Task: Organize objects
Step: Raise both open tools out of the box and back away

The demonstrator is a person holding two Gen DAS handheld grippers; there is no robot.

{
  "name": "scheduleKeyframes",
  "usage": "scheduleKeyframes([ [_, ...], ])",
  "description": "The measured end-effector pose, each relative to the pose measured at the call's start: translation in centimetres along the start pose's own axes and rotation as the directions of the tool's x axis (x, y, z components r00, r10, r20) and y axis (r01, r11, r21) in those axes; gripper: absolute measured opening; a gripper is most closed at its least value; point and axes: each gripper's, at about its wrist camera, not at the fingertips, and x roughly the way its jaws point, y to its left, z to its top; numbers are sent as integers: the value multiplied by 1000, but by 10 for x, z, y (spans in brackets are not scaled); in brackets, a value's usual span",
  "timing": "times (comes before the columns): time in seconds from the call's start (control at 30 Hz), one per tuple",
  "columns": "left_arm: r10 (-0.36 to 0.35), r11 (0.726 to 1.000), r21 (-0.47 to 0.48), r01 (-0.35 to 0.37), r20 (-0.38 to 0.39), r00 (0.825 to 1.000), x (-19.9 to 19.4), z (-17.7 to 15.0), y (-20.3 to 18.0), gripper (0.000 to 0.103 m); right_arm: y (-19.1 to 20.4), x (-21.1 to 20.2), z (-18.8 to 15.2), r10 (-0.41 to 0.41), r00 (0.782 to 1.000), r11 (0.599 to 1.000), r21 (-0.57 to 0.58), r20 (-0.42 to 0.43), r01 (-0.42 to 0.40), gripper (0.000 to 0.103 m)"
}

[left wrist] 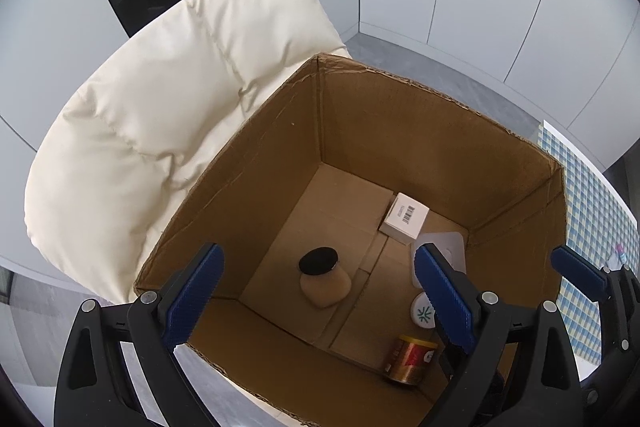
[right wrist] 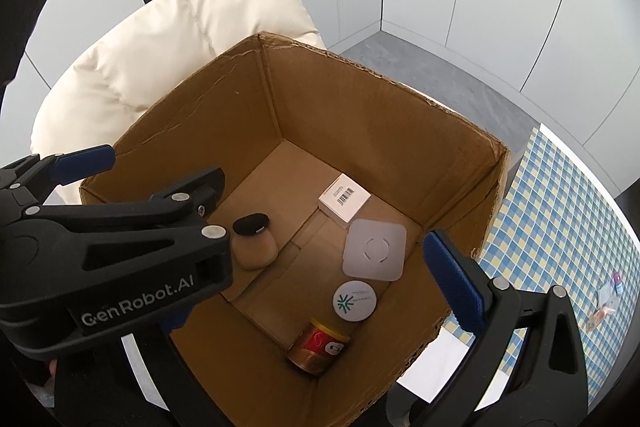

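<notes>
Grey floor, white wall panels, checked tablecloth at right. Both grippers hover over the cardboard box: left gripper jaws wide apart, empty; right gripper likewise spread, nothing between. Inside the box, near to far: red-gold can, round white lid, square white lid, tan jar with black cap, small white carton. Cream cushion behind. Judged: drop-off step looks done; next calls for pulling back toward the leftover bits on the cloth.

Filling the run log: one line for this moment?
left gripper: open, empty | right gripper: open, empty | cardboard box: five items inside
</notes>
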Motion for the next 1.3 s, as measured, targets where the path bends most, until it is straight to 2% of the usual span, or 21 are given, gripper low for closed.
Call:
scheduleKeyframes([
  [0.37,-13,1000,-12,13,-11,1000,-1,-3,2,97,-1,-7,-1,1,1000,1000,9,4,-1,102],
  [0.73,-35,998,-49,34,-10,999,-25,-17,11,97,3,-26,-7,-10,1000,1000,4,15,10,102],
  [1.3,-25,999,-35,28,85,996,-94,-59,16,97,-16,-80,-40,-16,999,998,57,31,14,102],
])
